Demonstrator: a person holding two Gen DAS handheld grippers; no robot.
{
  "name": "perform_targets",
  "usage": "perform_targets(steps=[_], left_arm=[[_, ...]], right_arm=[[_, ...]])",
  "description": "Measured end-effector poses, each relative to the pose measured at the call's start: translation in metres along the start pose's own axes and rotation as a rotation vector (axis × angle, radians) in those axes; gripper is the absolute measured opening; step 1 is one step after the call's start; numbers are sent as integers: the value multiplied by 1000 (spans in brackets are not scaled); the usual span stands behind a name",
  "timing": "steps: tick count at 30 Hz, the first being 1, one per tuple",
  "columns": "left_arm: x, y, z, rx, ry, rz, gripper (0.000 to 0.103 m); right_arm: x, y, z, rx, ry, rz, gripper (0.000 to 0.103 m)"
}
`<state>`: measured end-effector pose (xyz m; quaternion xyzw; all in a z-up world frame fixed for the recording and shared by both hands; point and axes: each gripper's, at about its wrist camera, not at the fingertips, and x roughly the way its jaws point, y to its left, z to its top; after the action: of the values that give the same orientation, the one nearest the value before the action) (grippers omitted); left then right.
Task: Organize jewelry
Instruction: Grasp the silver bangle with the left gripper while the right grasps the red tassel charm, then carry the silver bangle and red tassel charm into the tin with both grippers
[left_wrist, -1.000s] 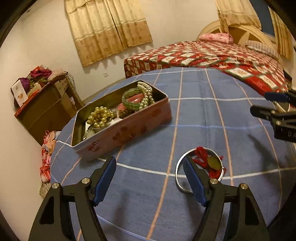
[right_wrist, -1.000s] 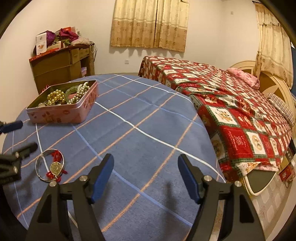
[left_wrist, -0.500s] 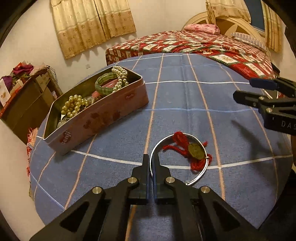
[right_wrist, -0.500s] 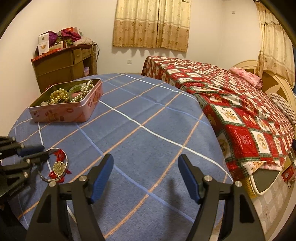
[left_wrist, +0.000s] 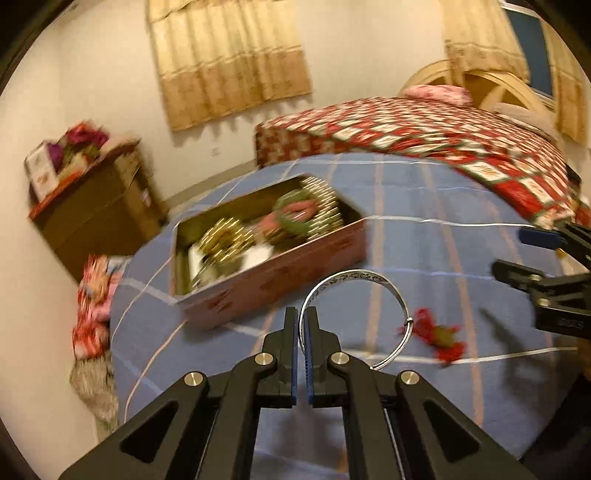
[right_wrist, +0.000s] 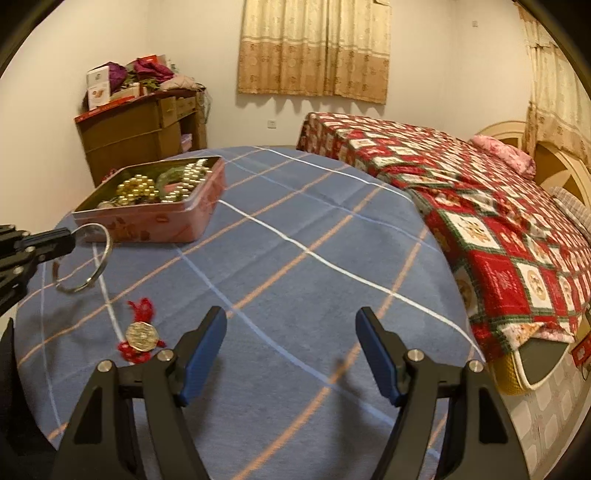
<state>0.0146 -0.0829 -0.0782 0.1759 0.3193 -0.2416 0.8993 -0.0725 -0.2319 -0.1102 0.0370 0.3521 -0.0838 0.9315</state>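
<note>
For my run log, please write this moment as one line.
left gripper: jaws shut on silver bangle, lifted | right gripper: jaws open, empty | red-corded coin charm: on cloth | pink tin: open

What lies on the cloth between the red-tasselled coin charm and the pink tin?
In the right wrist view, only bare blue tablecloth separates the coin charm from the pink tin; the held silver bangle hangs above it.

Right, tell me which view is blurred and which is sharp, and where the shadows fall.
Left wrist view: motion-smeared, the pink tin and its beads streaked, though the silver bangle reads clearly. Right wrist view: sharp, the coin charm crisp; soft shadows lie on the blue cloth under the bangle. Both bend straight lines, fisheye style.
</note>
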Motion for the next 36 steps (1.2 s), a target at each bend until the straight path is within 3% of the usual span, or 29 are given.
perform_targets(steps=[7,20,24,27,36], left_arm=[[7,36,-21,-78,41,64,2],[14,40,-42,-118,78,47,2],[13,48,-42,-138,77,50,2],[12,50,-42,-146,74,49,2],[5,50,-38,-150,55,42,2]], right_arm=[[5,39,8,-67,11,74,75],[23,82,-1,-171,101,136,71],[30,82,-3,-164,143,156,45],[27,86,-3,-170,144,168,11],[13,91,-1,-184,85,164,8]])
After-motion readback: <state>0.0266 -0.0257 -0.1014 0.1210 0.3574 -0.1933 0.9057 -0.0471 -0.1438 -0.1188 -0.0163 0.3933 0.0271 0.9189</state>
